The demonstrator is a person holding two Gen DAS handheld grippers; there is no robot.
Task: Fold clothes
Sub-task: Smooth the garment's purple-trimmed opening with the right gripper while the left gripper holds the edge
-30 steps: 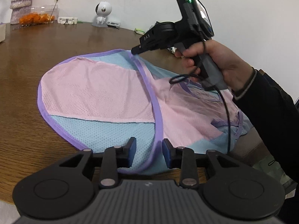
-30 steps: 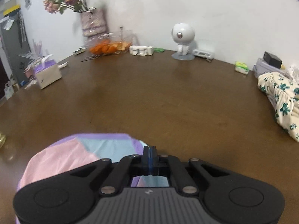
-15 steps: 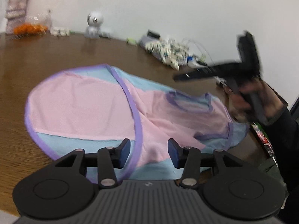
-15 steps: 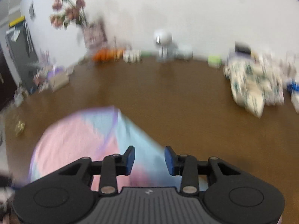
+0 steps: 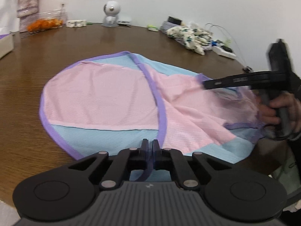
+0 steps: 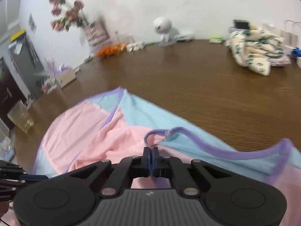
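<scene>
A brown wooden table (image 5: 112, 43) fills both views, backed by a white wall. Along its far edge, from left to right, stand a vase of flowers (image 6: 94, 30), a clear box of orange things (image 5: 47, 20), a small white camera (image 5: 111, 11) and a crumpled floral cloth (image 5: 190, 35).

The pink and blue garment (image 5: 105, 98), trimmed in purple, lies spread on the near part of the table. One half is already laid over the other — a purple-edged flap covers its left side — while the right part is rumpled and partly lifted, so I judge the fold begun but far from finished, with the further folds and the smoothing left to do.

The left gripper (image 5: 150, 146) sits at the near edge of the garment. Its jaws have just been closing, and they stand nearly together with the purple hem caught between them. In the left wrist view the right gripper (image 5: 207, 83) is over the garment's right end, held in the person's hand (image 5: 272, 111). In its own view, the right gripper's jaws have likewise just been closing, pinched on the purple binding of a raised loop of cloth — the fabric lies directly under and in front of it.
</scene>
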